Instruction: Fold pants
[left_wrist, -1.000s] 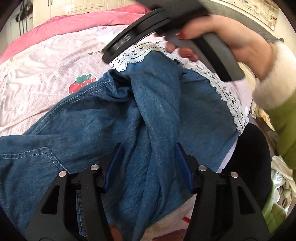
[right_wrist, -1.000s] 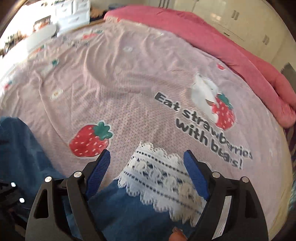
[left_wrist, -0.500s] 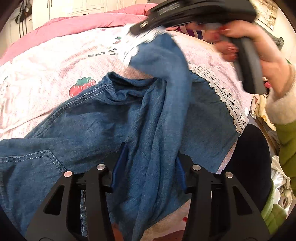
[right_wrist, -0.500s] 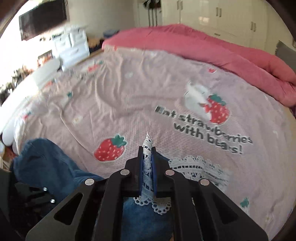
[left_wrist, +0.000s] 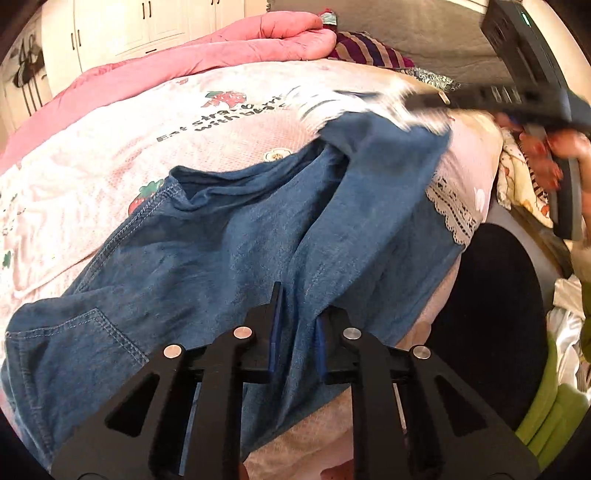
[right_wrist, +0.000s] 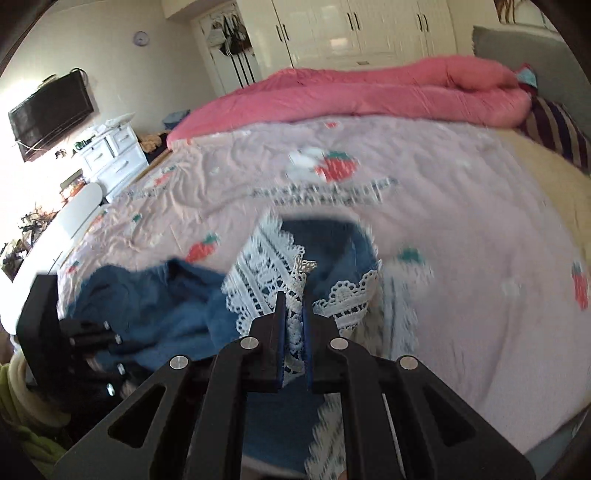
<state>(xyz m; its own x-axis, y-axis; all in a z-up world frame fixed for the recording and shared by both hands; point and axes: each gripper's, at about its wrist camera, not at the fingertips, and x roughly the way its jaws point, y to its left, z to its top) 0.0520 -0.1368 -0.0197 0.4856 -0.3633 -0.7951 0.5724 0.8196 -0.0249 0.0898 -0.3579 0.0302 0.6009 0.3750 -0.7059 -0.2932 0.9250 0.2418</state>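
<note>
Left wrist view: my left gripper (left_wrist: 295, 325) has just been closing and its jaws are now clamped on a raised fold of the blue denim pants (left_wrist: 207, 251), which lie spread across the pink strawberry-print bedspread (left_wrist: 110, 158) near its front edge. I note one leg lifted toward the upper right, its white lace hem (left_wrist: 373, 101) blurred, where my right gripper (left_wrist: 417, 101) meets it; the hand (left_wrist: 554, 155) on that tool's handle shows at the right edge. Right wrist view: I confirm the right gripper (right_wrist: 293, 314) is clenched on the lace hem (right_wrist: 258, 273), the trim bunched between the blue pads, denim hanging below. A rolled pink quilt (right_wrist: 369, 92) lies along the bed's far side.
</note>
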